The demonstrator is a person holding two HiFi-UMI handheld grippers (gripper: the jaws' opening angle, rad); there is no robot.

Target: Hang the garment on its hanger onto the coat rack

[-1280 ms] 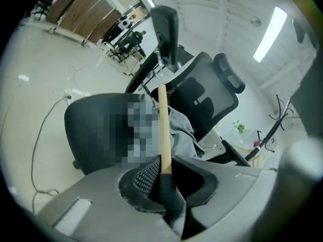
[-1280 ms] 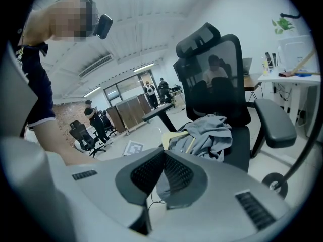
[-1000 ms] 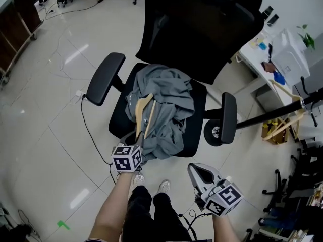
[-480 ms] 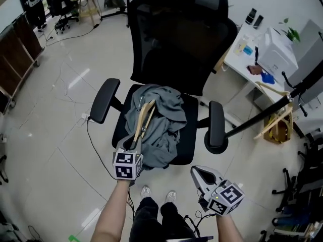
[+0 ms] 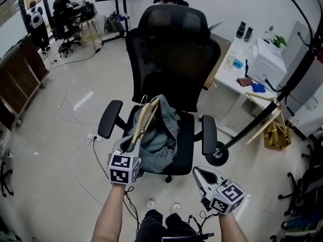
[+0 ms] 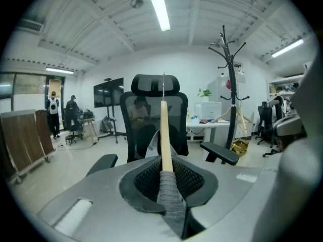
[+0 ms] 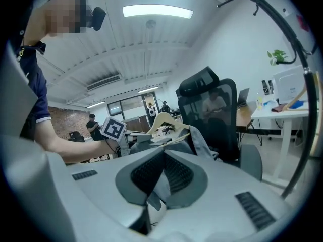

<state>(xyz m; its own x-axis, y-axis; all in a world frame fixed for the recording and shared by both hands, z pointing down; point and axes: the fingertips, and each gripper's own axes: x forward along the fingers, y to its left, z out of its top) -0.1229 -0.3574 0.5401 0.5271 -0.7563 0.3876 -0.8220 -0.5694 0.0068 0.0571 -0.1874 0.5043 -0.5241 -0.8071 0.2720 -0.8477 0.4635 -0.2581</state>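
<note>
Left tool [image 6: 165, 174] clamps wooden hanger [image 5: 143, 121] bearing crumpled grey garment [image 5: 160, 135]; right tool [image 7: 162, 158] closed, empty.

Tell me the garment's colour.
Grey garment, draped over a pale wooden hanger; shows best in the head view.

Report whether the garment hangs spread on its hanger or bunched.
Bunched: the grey garment droops in a crumpled heap from the wooden hanger, which the left gripper grips by one end.
</note>
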